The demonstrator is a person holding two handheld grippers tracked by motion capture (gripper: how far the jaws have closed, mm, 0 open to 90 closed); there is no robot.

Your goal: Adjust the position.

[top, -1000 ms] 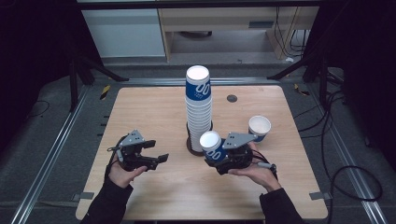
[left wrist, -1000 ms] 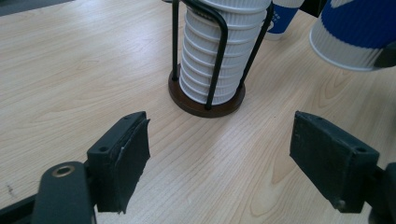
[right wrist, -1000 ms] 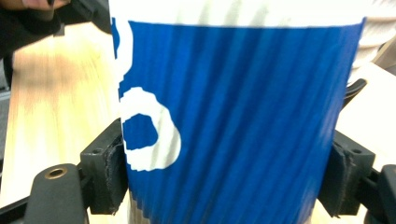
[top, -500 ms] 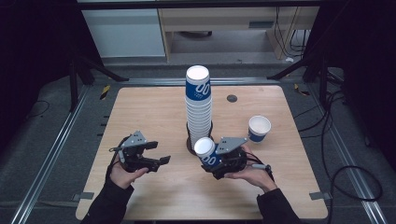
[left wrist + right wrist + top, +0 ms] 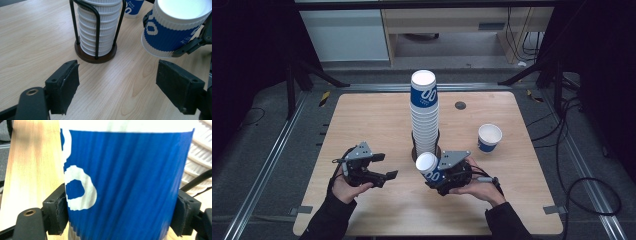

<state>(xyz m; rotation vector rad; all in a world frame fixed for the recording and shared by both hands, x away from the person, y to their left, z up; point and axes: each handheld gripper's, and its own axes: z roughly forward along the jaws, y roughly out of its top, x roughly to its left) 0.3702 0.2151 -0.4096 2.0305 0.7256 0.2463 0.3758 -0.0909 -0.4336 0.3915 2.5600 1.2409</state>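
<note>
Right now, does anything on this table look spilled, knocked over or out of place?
Nothing spilled or damaged. The tall cup stack stands upright in its wire holder, a single cup sits upright to the right, and the right gripper holds a tilted cup off the table.

Left gripper (image 5: 384,166): held in left hand (image 5: 343,184) low over the near left of the table, jaws spread wide, nothing between them. Right gripper (image 5: 434,173): held in right hand (image 5: 479,187) near the table's middle, jaws clamped on both sides of a tilted cup (image 5: 430,165). Dark sleeves on both forearms.
</note>
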